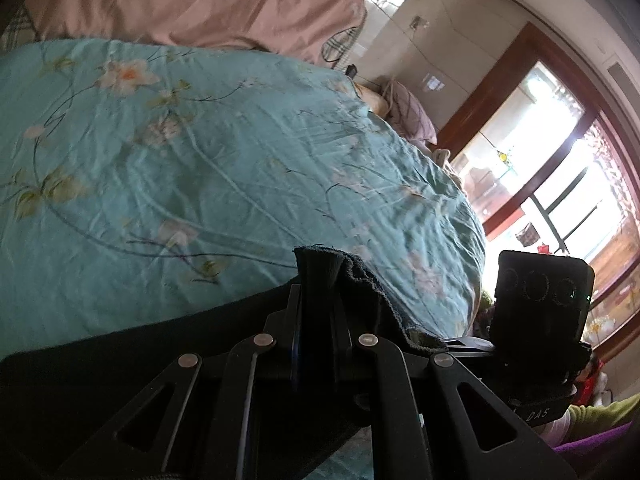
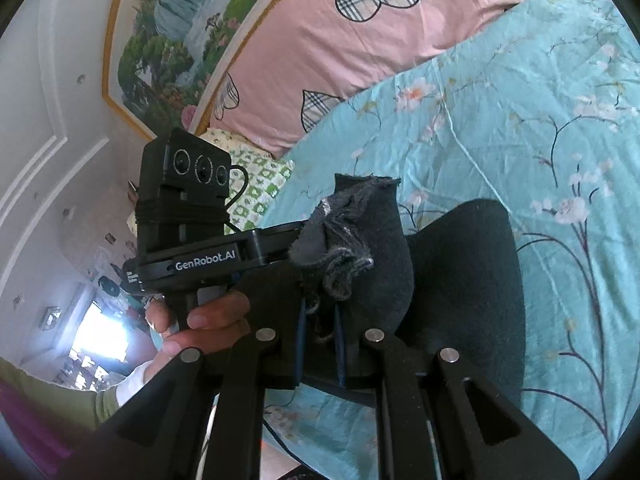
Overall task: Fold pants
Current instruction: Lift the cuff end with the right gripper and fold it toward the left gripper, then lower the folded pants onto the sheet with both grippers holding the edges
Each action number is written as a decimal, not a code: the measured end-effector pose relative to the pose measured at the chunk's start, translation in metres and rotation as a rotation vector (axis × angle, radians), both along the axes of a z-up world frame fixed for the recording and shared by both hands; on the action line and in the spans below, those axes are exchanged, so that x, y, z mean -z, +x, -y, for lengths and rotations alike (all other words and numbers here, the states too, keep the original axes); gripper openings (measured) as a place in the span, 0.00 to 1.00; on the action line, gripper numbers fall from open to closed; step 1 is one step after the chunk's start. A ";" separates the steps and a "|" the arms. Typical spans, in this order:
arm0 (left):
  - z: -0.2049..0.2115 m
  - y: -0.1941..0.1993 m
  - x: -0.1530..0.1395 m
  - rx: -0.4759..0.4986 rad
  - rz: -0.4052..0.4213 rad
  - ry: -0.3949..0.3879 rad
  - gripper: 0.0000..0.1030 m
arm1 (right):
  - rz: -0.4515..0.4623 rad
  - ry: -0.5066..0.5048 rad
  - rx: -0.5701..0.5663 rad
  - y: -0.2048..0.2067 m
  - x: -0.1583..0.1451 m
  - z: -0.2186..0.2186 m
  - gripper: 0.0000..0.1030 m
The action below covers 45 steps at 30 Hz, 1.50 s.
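The pants (image 1: 120,340) are dark, almost black, with frayed hems, and lie over a teal floral bedsheet (image 1: 200,160). My left gripper (image 1: 318,308) is shut on a frayed edge of the pants, cloth bunched between its jaws. My right gripper (image 2: 320,312) is shut on another frayed edge of the pants (image 2: 460,272), which hang to the right over the sheet (image 2: 520,120). The left gripper's body (image 2: 200,256) shows in the right wrist view, held by a hand. The right gripper's body (image 1: 540,300) shows at the right of the left wrist view.
A pink quilt with plaid hearts (image 1: 200,4) lies at the head of the bed, also in the right wrist view (image 2: 340,48). A pillow (image 1: 408,116) sits by the bed's far edge. A window with a brown frame (image 1: 560,168) is to the right. A framed landscape picture (image 2: 180,32) hangs on the wall.
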<state>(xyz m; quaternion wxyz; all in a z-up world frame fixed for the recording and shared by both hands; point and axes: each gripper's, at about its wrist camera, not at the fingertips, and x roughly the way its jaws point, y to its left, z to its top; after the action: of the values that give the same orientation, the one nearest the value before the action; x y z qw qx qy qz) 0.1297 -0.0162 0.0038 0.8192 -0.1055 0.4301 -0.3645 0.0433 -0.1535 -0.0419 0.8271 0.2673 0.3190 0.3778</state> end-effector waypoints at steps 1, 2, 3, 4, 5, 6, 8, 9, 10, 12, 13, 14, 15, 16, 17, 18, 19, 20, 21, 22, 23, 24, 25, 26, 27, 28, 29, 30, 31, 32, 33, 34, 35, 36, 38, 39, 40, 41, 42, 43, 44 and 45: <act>-0.002 0.001 0.003 -0.008 -0.006 -0.002 0.09 | -0.001 -0.002 -0.002 0.001 0.002 -0.002 0.13; -0.004 0.001 0.005 -0.014 -0.011 -0.004 0.09 | -0.003 -0.004 -0.004 0.002 0.003 -0.003 0.13; -0.007 0.002 0.009 -0.023 -0.019 -0.005 0.09 | -0.004 -0.009 -0.006 0.003 0.005 -0.005 0.13; -0.009 0.002 0.011 -0.028 -0.024 -0.006 0.09 | -0.004 -0.021 -0.009 0.004 0.006 -0.008 0.13; -0.010 0.002 0.013 -0.033 -0.028 -0.007 0.09 | -0.003 -0.033 -0.012 0.004 0.007 -0.010 0.13; -0.012 0.002 0.016 -0.038 -0.033 -0.006 0.09 | -0.004 -0.043 -0.015 0.004 0.009 -0.012 0.13; -0.016 0.001 0.019 -0.048 -0.038 -0.004 0.10 | -0.005 -0.057 -0.021 0.005 0.011 -0.015 0.14; -0.017 0.000 0.020 -0.052 -0.039 -0.006 0.10 | -0.006 -0.063 -0.025 0.004 0.012 -0.017 0.15; -0.019 -0.001 0.022 -0.057 -0.042 -0.005 0.10 | -0.006 -0.072 -0.026 0.004 0.012 -0.018 0.15; -0.022 -0.002 0.024 -0.070 -0.049 0.000 0.11 | -0.005 -0.090 -0.029 0.003 0.013 -0.022 0.15; -0.025 -0.003 0.026 -0.078 -0.055 0.001 0.11 | -0.004 -0.098 -0.031 0.003 0.013 -0.023 0.15; -0.027 -0.003 0.027 -0.085 -0.062 0.002 0.11 | -0.001 -0.112 -0.035 0.003 0.013 -0.025 0.16; -0.030 -0.003 0.029 -0.095 -0.070 0.003 0.11 | 0.003 -0.124 -0.038 0.003 0.013 -0.028 0.17; -0.033 -0.004 0.029 -0.100 -0.074 0.002 0.11 | 0.004 -0.130 -0.043 0.003 0.013 -0.030 0.21; -0.036 -0.005 0.029 -0.107 -0.078 0.004 0.13 | 0.003 -0.128 -0.052 0.003 0.013 -0.031 0.27; -0.039 -0.006 0.030 -0.116 -0.086 0.010 0.13 | 0.007 -0.122 -0.062 0.003 0.013 -0.032 0.31; -0.042 -0.007 0.031 -0.122 -0.090 0.014 0.13 | 0.014 -0.121 -0.072 0.002 0.012 -0.035 0.37; -0.044 -0.008 0.030 -0.127 -0.090 0.018 0.13 | 0.020 -0.124 -0.078 0.001 0.011 -0.037 0.42; -0.047 -0.011 0.030 -0.139 -0.088 0.030 0.13 | 0.024 -0.129 -0.084 0.000 0.010 -0.040 0.43; -0.050 -0.012 0.030 -0.147 -0.089 0.040 0.14 | 0.029 -0.139 -0.091 -0.001 0.010 -0.043 0.45; -0.052 -0.013 0.030 -0.155 -0.091 0.047 0.14 | 0.032 -0.145 -0.098 -0.001 0.010 -0.046 0.46; -0.056 -0.016 0.030 -0.167 -0.095 0.051 0.15 | 0.035 -0.151 -0.103 -0.002 0.010 -0.048 0.46; -0.059 -0.016 0.030 -0.176 -0.096 0.053 0.17 | 0.032 -0.152 -0.111 -0.002 0.011 -0.051 0.47; -0.063 -0.019 0.030 -0.189 -0.096 0.056 0.17 | 0.027 -0.149 -0.119 -0.002 0.012 -0.053 0.47; -0.068 -0.021 0.028 -0.205 -0.093 0.054 0.20 | 0.022 -0.149 -0.126 -0.002 0.014 -0.055 0.47; -0.073 -0.023 0.028 -0.215 -0.092 0.050 0.24 | 0.020 -0.153 -0.132 -0.002 0.015 -0.058 0.47; -0.079 -0.025 0.027 -0.228 -0.092 0.039 0.26 | 0.018 -0.157 -0.140 -0.002 0.016 -0.060 0.47; -0.087 -0.028 0.027 -0.248 -0.094 0.022 0.27 | 0.013 -0.158 -0.151 -0.002 0.017 -0.063 0.47; -0.092 -0.031 0.026 -0.264 -0.095 0.015 0.27 | 0.008 -0.159 -0.161 -0.003 0.018 -0.066 0.47; -0.098 -0.033 0.026 -0.280 -0.097 0.011 0.27 | 0.005 -0.162 -0.170 -0.003 0.019 -0.068 0.47; -0.105 -0.037 0.026 -0.303 -0.100 0.008 0.27 | 0.005 -0.161 -0.178 -0.004 0.019 -0.070 0.47; -0.111 -0.039 0.026 -0.317 -0.103 0.006 0.27 | 0.008 -0.156 -0.189 -0.005 0.019 -0.072 0.48; -0.119 -0.043 0.025 -0.339 -0.104 0.000 0.27 | 0.009 -0.151 -0.195 -0.006 0.018 -0.074 0.48; -0.125 -0.046 0.025 -0.355 -0.106 -0.004 0.27 | 0.007 -0.145 -0.201 -0.007 0.017 -0.076 0.48; -0.134 -0.053 0.024 -0.388 -0.104 -0.004 0.27 | 0.010 -0.133 -0.213 -0.008 0.014 -0.078 0.48; -0.140 -0.057 0.023 -0.409 -0.102 0.000 0.27 | 0.016 -0.129 -0.217 -0.009 0.012 -0.080 0.48; -0.146 -0.062 0.023 -0.429 -0.099 0.005 0.27 | 0.024 -0.127 -0.222 -0.009 0.008 -0.082 0.51; -0.151 -0.066 0.023 -0.447 -0.098 0.007 0.27 | 0.030 -0.124 -0.226 -0.009 0.005 -0.083 0.55; -0.157 -0.071 0.023 -0.466 -0.098 0.007 0.27 | 0.040 -0.120 -0.227 -0.009 0.002 -0.084 0.56; -0.163 -0.076 0.023 -0.483 -0.100 0.004 0.27 | 0.048 -0.117 -0.228 -0.009 -0.001 -0.085 0.58; -0.167 -0.079 0.022 -0.500 -0.102 0.004 0.28 | 0.057 -0.113 -0.232 -0.009 -0.004 -0.086 0.58; -0.172 -0.083 0.022 -0.517 -0.104 0.006 0.28 | 0.063 -0.110 -0.234 -0.008 -0.006 -0.088 0.58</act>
<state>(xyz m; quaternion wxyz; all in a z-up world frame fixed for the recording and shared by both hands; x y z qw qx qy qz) 0.0464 0.1558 -0.0183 0.8621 -0.2282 0.4316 -0.1358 0.0353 -0.0659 -0.0360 0.8005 0.1707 0.3418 0.4619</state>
